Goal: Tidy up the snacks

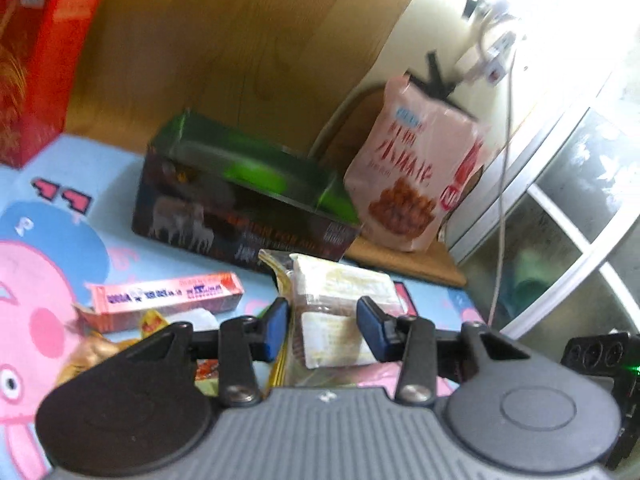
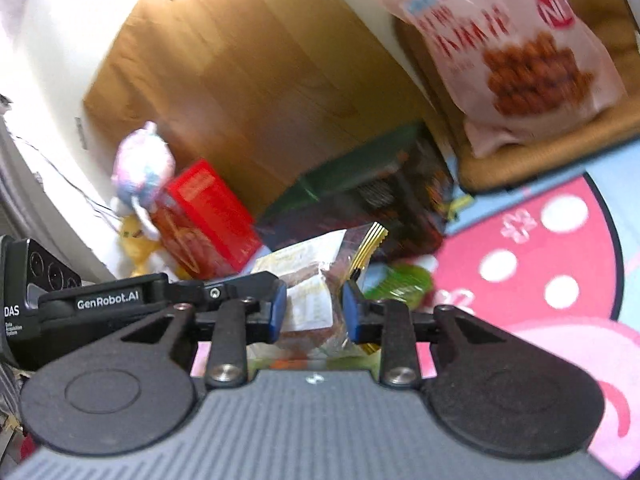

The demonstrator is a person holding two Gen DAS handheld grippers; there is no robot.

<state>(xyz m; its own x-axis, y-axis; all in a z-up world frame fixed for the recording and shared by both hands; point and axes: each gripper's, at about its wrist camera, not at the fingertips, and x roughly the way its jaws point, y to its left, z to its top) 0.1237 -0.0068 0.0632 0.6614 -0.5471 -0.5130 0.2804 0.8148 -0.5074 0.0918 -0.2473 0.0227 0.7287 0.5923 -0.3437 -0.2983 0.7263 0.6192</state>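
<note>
Both claws grip the same clear-wrapped snack packet [image 1: 340,312]. Left claw [image 1: 323,328] has its blue pads pressed against the packet's sides, around a brown cake and a white printed label too blurred to read. Right claw [image 2: 314,312] is clamped on the packet [image 2: 316,300] as well, with the gold-striped crimped end of the wrapper sticking up past its right pad. In the right wrist view the left claw's body shows at the left edge, lettered "GenRobot.AI" and "DAS".

The packet is held above a cartoon-printed mat [image 1: 52,280] in blue and pink. Just left of it lies a long pink carton [image 1: 166,296] with blue lettering that cannot be read, over loose orange and yellow wrappers. Behind the packet sits a dark box [image 1: 240,208] with a green top, pale animal figures and smeared white text on its front. To its right a pink snack bag [image 1: 416,176] stands upright on a brown ledge, printed with large red Chinese characters and a photo of fried brown twists. A red box [image 1: 36,68] with gold decoration stands at far left, against a wooden panel [image 1: 240,48]. A pastel plush toy [image 2: 142,164] is beside the red box in the right wrist view.
</note>
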